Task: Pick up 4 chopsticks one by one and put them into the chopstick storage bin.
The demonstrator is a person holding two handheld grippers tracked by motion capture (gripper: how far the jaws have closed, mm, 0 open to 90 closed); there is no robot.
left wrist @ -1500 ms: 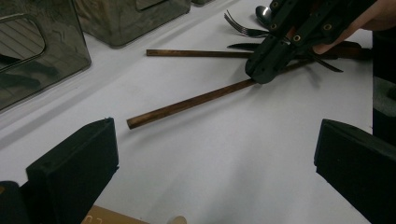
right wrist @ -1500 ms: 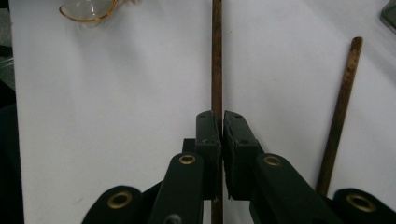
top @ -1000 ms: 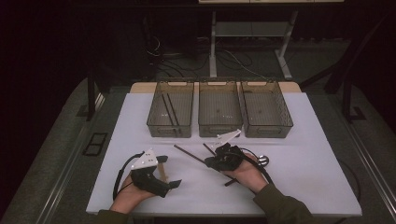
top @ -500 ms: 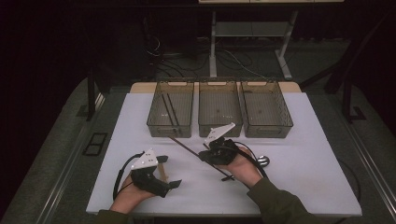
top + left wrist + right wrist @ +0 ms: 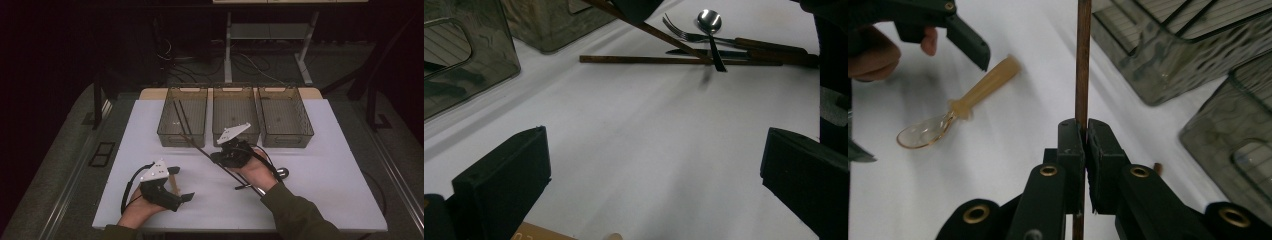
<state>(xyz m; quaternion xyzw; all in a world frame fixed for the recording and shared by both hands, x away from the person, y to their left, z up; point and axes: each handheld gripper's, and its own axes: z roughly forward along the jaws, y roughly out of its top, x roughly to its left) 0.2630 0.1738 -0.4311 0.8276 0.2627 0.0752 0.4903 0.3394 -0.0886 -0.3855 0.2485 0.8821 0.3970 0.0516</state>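
On the left of the white tabletop [image 5: 320,150], near its front edge, the left gripper [image 5: 181,186] rests in the person's left hand [image 5: 135,212] with its fingers [image 5: 504,175] spread wide and nothing between them; in the left gripper view only bare tabletop lies in the gap. A translucent amber plastic spoon [image 5: 955,112] lies flat on the tabletop just beside that gripper, its handle showing between the two fingers in the high view. Behind, along the far side, three smoky clear bins stand in a row: the left bin [image 5: 182,117] holds two thin dark sticks, while the middle bin [image 5: 236,112] and the right bin [image 5: 285,115] look empty as far as can be told. Just in front of the middle bin the right gripper [image 5: 216,158] is held above the tabletop with its fingers [image 5: 1070,145] clamped tight on a brown chopstick [image 5: 197,145]. The chopstick slants from near the front of the left bin, through the fingers, down toward the person's right hand [image 5: 257,172]. To the right of that hand lie a second chopstick [image 5: 649,60], a fork [image 5: 686,35] and a metal spoon [image 5: 710,21] with dark handles, close together on the tabletop.
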